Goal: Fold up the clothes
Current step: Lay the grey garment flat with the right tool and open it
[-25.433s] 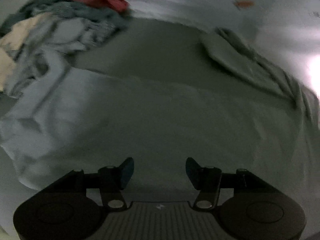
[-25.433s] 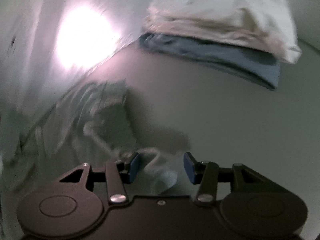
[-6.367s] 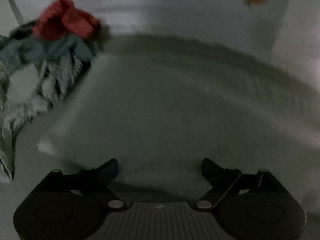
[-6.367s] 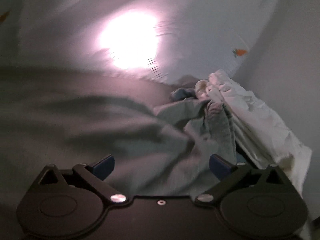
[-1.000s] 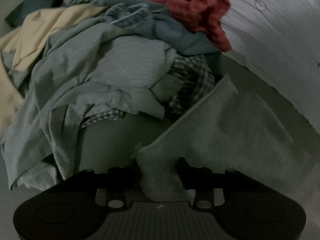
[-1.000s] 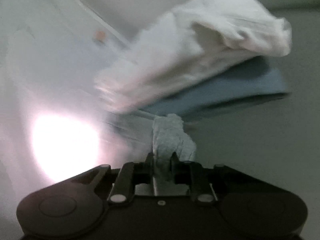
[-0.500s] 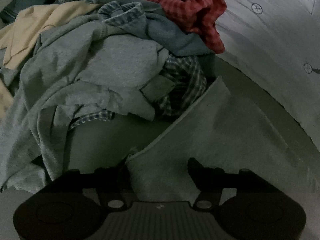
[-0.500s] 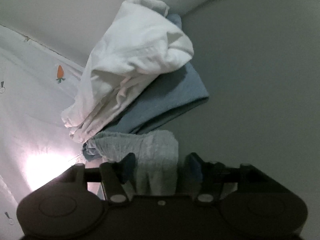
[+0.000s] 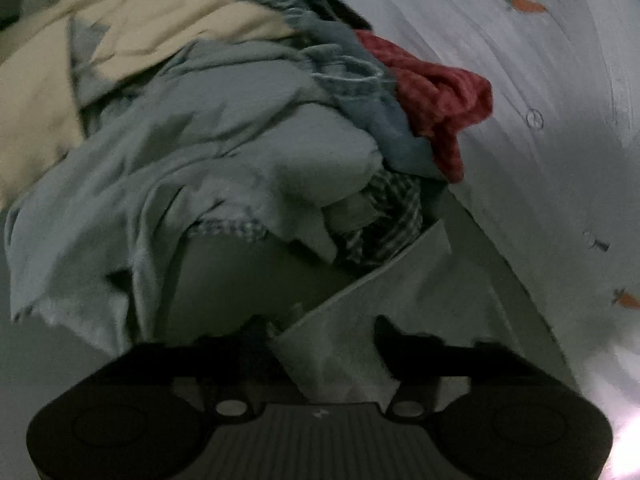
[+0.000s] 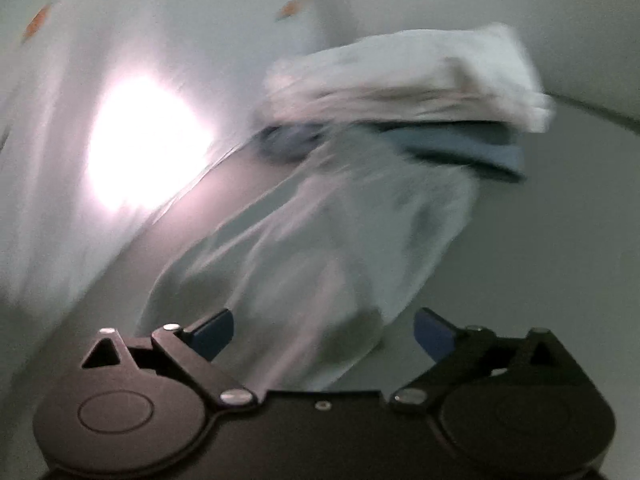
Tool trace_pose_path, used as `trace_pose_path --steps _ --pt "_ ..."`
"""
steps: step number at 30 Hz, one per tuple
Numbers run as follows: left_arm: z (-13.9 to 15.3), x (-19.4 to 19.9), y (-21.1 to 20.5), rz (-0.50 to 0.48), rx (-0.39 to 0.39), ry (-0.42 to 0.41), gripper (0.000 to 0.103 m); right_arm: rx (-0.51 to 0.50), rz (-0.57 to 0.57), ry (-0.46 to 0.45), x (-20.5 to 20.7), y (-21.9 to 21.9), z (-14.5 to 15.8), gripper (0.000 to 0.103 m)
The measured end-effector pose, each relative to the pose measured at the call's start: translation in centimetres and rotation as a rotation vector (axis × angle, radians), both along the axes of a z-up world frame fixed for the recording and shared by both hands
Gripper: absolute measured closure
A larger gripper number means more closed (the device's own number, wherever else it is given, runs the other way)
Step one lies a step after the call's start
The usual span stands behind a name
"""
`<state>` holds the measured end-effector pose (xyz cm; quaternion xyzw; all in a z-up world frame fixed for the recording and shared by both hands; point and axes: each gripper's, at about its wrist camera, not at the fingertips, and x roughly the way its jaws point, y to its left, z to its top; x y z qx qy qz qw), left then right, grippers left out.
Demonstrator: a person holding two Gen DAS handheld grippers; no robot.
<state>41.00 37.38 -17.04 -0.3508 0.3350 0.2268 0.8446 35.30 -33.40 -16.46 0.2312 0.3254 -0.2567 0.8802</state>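
Both sets of tongs are letting go! The right gripper [image 10: 323, 330] jaws are opening wide, and the pale grey garment [image 10: 320, 248] pinched a second ago now lies loose ahead of them. The left gripper [image 9: 320, 334] is opening too, the garment's corner [image 9: 332, 344] lying unpinched between its fingers, the unfolded clothes pile [image 9: 208, 128] beyond.

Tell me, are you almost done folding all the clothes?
Not yet. Two folded pieces, the white garment on the blue one, are stacked. The pale green garment lies flat; the right gripper and left gripper are opening around it. A big unfolded heap remains.
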Motion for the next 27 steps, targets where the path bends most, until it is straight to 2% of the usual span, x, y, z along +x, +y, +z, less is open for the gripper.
trace_pose_path --steps 4,5,7,8,9,10,14,17,19,21,23,27 --pt "-0.9 0.0 -0.5 -0.057 -0.006 -0.013 0.039 -0.196 0.189 0.088 2.2 6.9 -0.3 0.003" --pt "-1.1 0.1 -0.7 -0.082 -0.004 -0.020 0.040 -0.217 0.228 0.093 2.9 7.9 -0.5 0.003" --pt "-1.3 0.6 -1.7 -0.131 0.027 -0.034 0.045 -0.192 0.263 0.118 3.8 9.1 -0.8 0.003" --pt "-1.4 0.8 -2.1 -0.139 0.037 -0.033 0.053 -0.167 0.271 0.119 4.1 9.6 -0.8 0.003" --pt "-1.5 1.0 -2.5 -0.149 0.046 -0.034 0.079 -0.146 0.280 0.108 4.1 10.2 -0.6 0.003" --pt "-1.3 1.2 -2.9 -0.159 0.049 -0.047 0.098 -0.139 0.294 0.100 4.0 10.7 -0.4 0.003" --pt "-0.7 2.2 -4.7 -0.205 0.062 -0.101 0.099 -0.150 0.332 0.107 4.0 12.3 0.0 0.003" --pt "1.7 4.0 -8.5 -0.373 0.114 -0.189 0.099 -0.113 0.310 0.098 3.6 12.2 0.4 0.003" --pt "3.0 5.2 -12.4 -0.540 0.113 -0.237 0.099 -0.076 0.287 0.094 3.6 11.6 0.3 0.003" --pt "2.6 6.1 -16.8 -0.732 0.106 -0.214 0.098 -0.045 0.266 0.091 3.6 11.1 0.1 0.003" --pt "2.2 6.9 -21.1 -0.921 0.098 -0.188 0.090 -0.020 0.252 0.091 3.5 10.8 0.0 0.003" --pt "-0.2 6.0 -26.3 -1.129 0.118 -0.059 0.066 0.032 0.247 0.082 3.0 10.3 0.2 0.003"
